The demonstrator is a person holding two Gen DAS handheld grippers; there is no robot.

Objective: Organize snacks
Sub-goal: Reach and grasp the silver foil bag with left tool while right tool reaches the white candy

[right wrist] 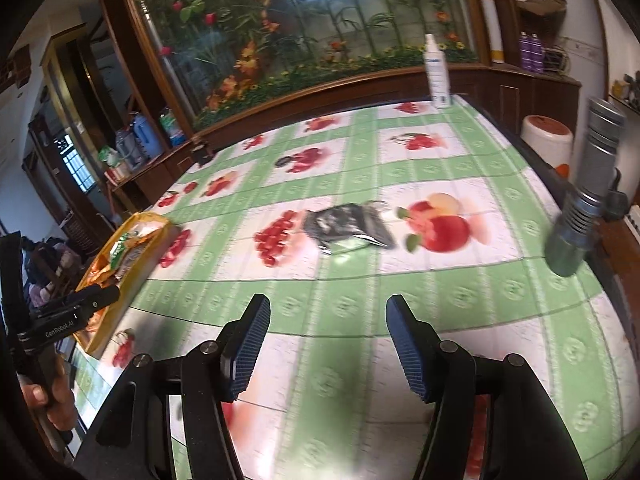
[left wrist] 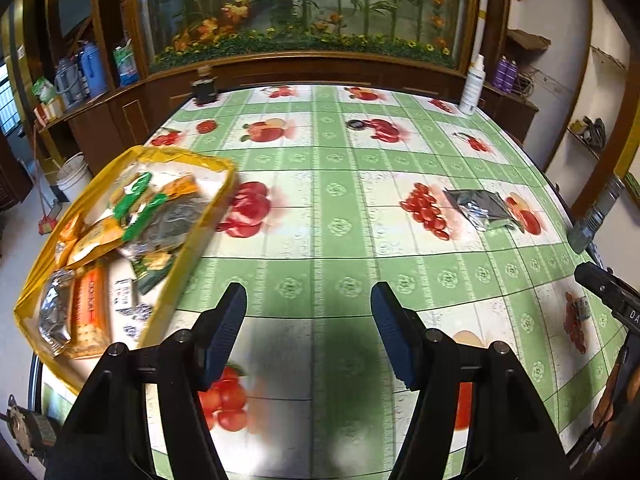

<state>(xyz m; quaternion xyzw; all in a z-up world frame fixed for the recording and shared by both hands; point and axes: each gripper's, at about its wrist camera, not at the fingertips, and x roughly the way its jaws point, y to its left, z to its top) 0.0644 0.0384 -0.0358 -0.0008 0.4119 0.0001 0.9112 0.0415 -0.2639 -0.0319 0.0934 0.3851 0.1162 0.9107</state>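
Jaws of our right gripper [right wrist: 328,344] and left gripper [left wrist: 308,332] stand apart and empty; the foil packet [right wrist: 348,226] lies flat at twelve o'clock, so a shallow pinch may skid it, missing the yellow tray [left wrist: 192,236] at nine.

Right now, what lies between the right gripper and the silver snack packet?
Only bare tablecloth; right wrist view shows the right gripper open, the silver snack packet ahead.

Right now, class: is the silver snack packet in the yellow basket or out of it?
Out. The silver snack packet lies flat on the tablecloth, well apart from the yellow basket, which already holds other snacks.
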